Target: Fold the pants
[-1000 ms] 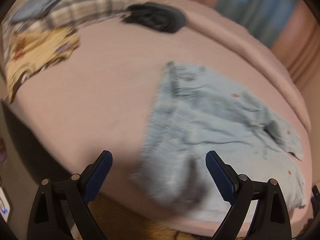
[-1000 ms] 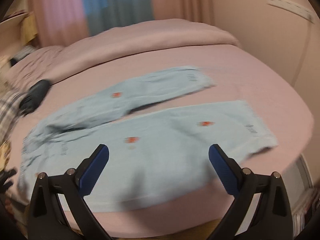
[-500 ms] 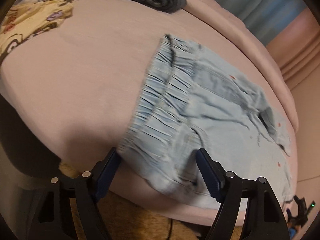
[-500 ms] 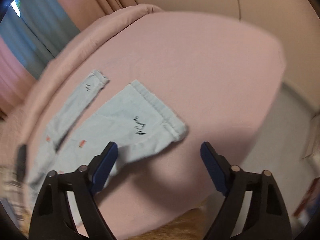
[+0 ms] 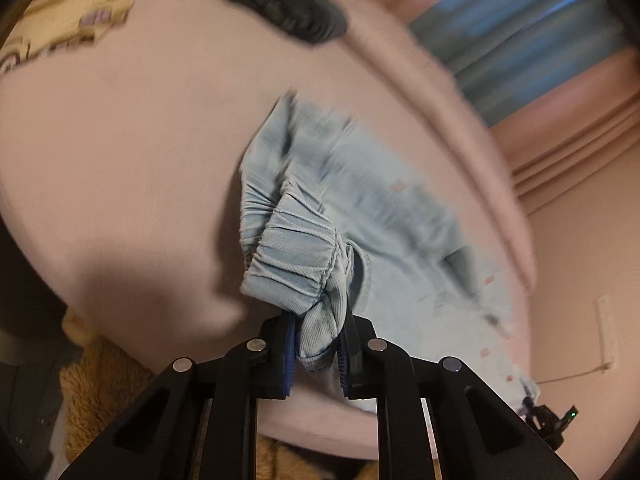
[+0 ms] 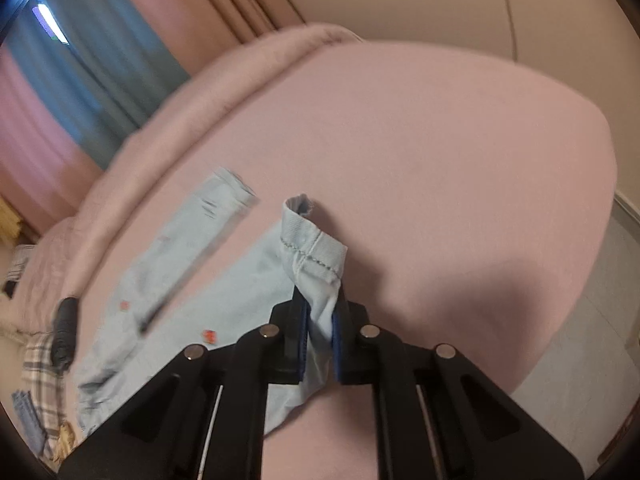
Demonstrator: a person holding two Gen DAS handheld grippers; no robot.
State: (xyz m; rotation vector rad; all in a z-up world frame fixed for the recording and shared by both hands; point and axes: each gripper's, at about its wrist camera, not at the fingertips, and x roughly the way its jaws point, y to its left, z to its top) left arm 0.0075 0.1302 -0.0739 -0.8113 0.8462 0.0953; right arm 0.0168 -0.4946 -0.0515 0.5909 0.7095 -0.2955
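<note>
Light blue pants [image 5: 384,216] with small red marks lie spread on a pink bed [image 5: 120,152]. My left gripper [image 5: 318,340] is shut on the near corner of the gathered elastic waistband [image 5: 296,260] and holds it bunched above the bed. In the right wrist view the pants [image 6: 168,308] stretch away to the left. My right gripper [image 6: 320,340] is shut on the hem of the near leg [image 6: 316,256], which stands up folded above the fingers. The far leg [image 6: 208,216] lies flat beside it.
A dark folded garment [image 5: 288,4] lies at the far side of the bed, with plaid cloth [image 6: 40,364] and a yellow patterned cloth [image 5: 60,28] near it. Blue and pink curtains [image 6: 80,72] hang behind. The bed's near edge drops to a tan rug [image 5: 100,384].
Both grippers were open above the pants; each has come down and shut on cloth, the left on the waistband corner, the right on the leg hem, and lifted it slightly.
</note>
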